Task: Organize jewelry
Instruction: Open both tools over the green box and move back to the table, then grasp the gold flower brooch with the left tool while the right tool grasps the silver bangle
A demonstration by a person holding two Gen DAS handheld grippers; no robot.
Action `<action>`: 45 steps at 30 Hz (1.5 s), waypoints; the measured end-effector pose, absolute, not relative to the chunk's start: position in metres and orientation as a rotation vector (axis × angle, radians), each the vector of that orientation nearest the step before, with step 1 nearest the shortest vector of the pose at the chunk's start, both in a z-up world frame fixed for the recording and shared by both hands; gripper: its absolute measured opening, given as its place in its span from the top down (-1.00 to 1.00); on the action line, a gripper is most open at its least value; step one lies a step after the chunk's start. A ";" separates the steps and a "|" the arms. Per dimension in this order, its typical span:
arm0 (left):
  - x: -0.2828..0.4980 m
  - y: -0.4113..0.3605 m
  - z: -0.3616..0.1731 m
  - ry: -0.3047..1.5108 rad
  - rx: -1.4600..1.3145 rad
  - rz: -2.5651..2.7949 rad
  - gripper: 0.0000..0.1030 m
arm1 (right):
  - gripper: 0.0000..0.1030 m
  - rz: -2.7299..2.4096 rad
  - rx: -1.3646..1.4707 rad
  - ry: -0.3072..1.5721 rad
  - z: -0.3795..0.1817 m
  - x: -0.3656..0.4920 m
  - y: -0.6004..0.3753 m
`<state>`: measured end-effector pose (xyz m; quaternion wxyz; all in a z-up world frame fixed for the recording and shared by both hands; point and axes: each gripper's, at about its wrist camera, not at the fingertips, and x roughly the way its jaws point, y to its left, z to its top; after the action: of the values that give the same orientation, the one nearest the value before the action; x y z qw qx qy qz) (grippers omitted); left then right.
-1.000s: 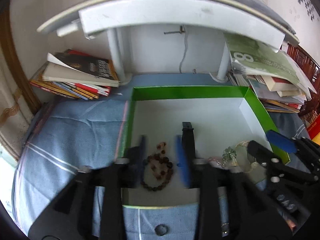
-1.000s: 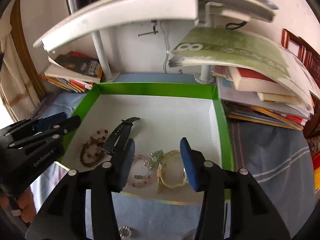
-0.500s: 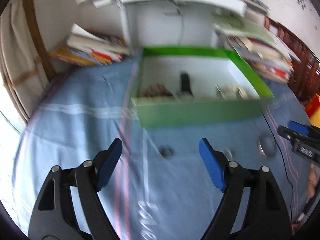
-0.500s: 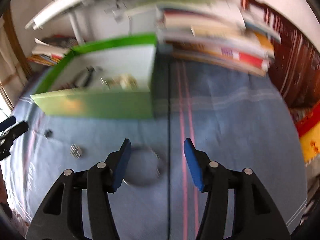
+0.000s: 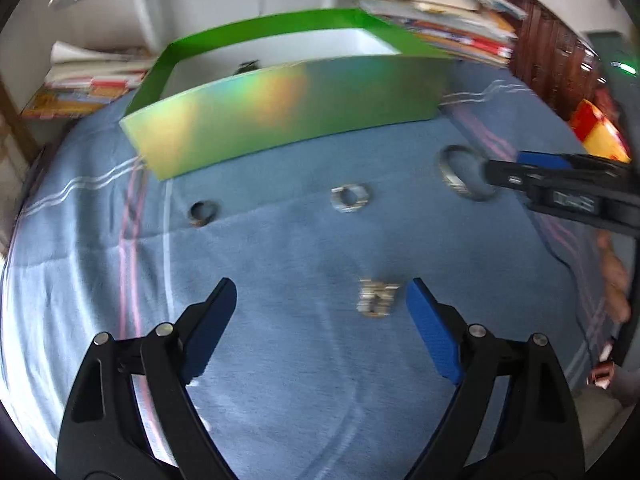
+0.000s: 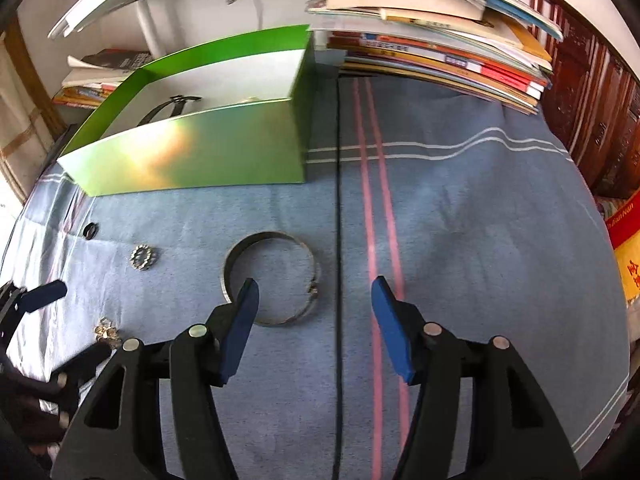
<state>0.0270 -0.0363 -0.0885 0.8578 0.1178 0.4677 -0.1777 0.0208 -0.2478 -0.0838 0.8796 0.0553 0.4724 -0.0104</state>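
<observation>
The green box (image 5: pixel 280 112) stands on the blue cloth, a black strap (image 6: pixel 168 106) showing inside it. In front lie a dark ring (image 5: pixel 203 213), a silver ring (image 5: pixel 351 199), a metal bangle (image 6: pixel 272 235) and a small sparkly piece (image 5: pixel 376 296). My left gripper (image 5: pixel 320 286) hovers over the sparkly piece, which lies between the jaws nearer the right pad; the jaws are opening and touch nothing. My right gripper (image 6: pixel 314 282) straddles the bangle's right rim, its jaws opening, pads off the metal. Each gripper appears in the other's view: right gripper (image 5: pixel 520 168), left gripper (image 6: pixel 82 320).
Stacks of books (image 6: pixel 440 52) lie behind and right of the box, more books (image 5: pixel 92 76) at the left. A black cord (image 6: pixel 338 240) runs down the cloth beside pink stripes. A wooden cabinet (image 6: pixel 592 92) stands at the right.
Both grippers have come back out of the box and down to the cloth in front of it. The left jaws have spread much wider; the right ones a little.
</observation>
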 end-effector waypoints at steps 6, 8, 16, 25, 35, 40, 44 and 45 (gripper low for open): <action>0.045 -0.002 -0.086 0.991 0.177 -0.255 -0.67 | -0.16 -0.021 0.112 0.995 -0.087 0.023 -0.245; 0.046 0.006 -0.084 0.990 0.161 -0.236 -0.67 | -0.16 -0.010 0.110 0.997 -0.088 0.024 -0.243; 0.047 0.009 -0.084 0.999 0.144 -0.243 -0.67 | -0.16 0.076 0.068 0.990 -0.085 0.030 -0.216; 0.047 0.013 -0.092 1.020 0.143 -0.221 -0.67 | -0.16 0.183 0.014 1.049 -0.093 0.028 -0.186; 0.040 0.015 -0.081 0.995 0.110 -0.260 -0.68 | -0.16 0.144 0.026 1.048 -0.094 0.022 -0.193; 0.034 -0.010 -0.086 1.010 0.138 -0.334 -0.70 | -0.16 0.086 0.005 1.038 -0.095 0.026 -0.195; 0.036 -0.022 -0.094 1.030 0.163 -0.345 -0.70 | -0.16 0.058 -0.010 1.027 -0.097 0.028 -0.197; 0.037 -0.025 -0.097 1.035 0.170 -0.335 -0.70 | -0.16 0.058 -0.012 1.025 -0.097 0.028 -0.198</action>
<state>0.0369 -0.0248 -0.0968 0.8523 0.0809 0.4917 -0.1593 0.0281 -0.1975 -0.0970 0.8710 -0.0057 0.4904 0.0279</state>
